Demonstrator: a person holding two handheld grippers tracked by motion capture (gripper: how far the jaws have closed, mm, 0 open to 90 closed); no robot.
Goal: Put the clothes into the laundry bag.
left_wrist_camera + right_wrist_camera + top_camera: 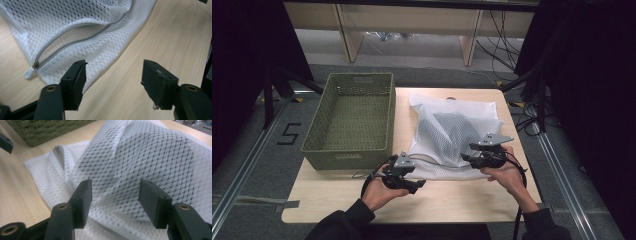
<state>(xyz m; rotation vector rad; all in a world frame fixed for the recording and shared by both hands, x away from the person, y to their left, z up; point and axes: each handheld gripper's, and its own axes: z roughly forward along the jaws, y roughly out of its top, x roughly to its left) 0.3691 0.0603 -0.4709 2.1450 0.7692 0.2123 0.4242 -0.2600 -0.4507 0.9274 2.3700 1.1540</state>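
Standing wide with nothing between them, both pairs of jaws hover at the white mesh bag (pixel 447 135) lying on the table (pixel 462 200) beside the green basket (pixel 354 120). Judged risk: the left gripper (pixel 113 75) or right gripper (pixel 115 195) pinches loose netting, dragging the zipper (pixel 72 41) open.

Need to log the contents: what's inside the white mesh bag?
Through the white mesh bag a dark grey, folded-looking fabric shows; the netting blurs what it is. Its zipper looks closed.

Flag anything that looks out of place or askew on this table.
Nothing looks damaged or spilled. The white mesh laundry bag lies rumpled with a dark garment inside, its zipper closed. The green woven basket sits squarely beside it. Both grippers, left and right, are open.
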